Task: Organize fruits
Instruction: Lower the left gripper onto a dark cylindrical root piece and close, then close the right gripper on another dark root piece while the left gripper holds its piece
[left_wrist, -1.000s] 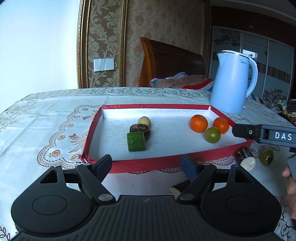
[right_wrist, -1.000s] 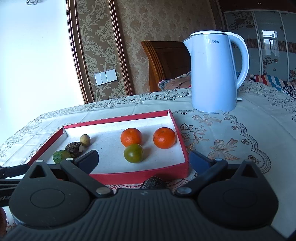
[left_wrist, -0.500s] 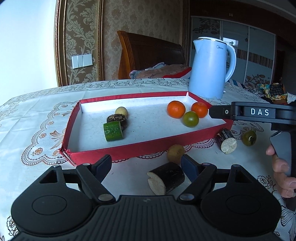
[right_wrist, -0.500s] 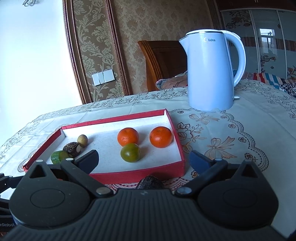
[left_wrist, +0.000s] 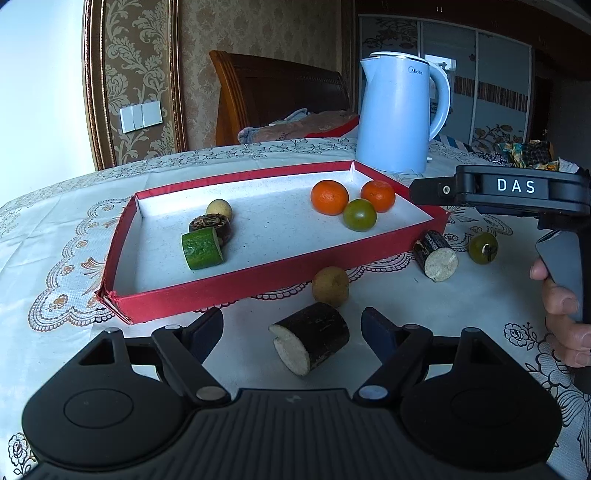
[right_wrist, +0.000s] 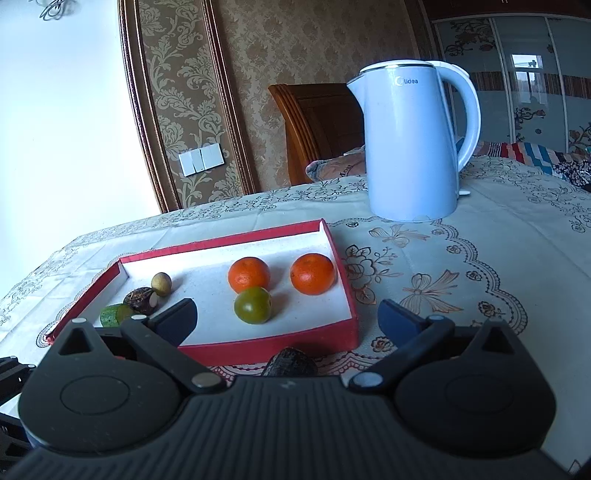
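While left gripper (left_wrist: 291, 332) hovers spread, pads clear of dark cane chunk (left_wrist: 312, 341) lying between them, count runs: red tray (left_wrist: 240, 286) holds six — two oranges (left_wrist: 329, 196), green citrus (left_wrist: 359, 215), tan fruit (left_wrist: 219, 210), dark piece (left_wrist: 210, 225), green cucumber chunk (left_wrist: 202, 248). Four lie loose on tablecloth (left_wrist: 55, 258) at tray's 5 o'clock. Right gripper (right_wrist: 286, 319) spread, empty. Kettle (left_wrist: 400, 118) at tray's 1 o'clock.

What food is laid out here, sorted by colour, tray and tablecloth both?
Orange: 2, one, another
Green round: 2, in tray, on cloth
Green cut chunk: 1
Tan round: 2, in tray, on cloth
Dark cut chunks: 3, in tray, on cloth
Total: 10
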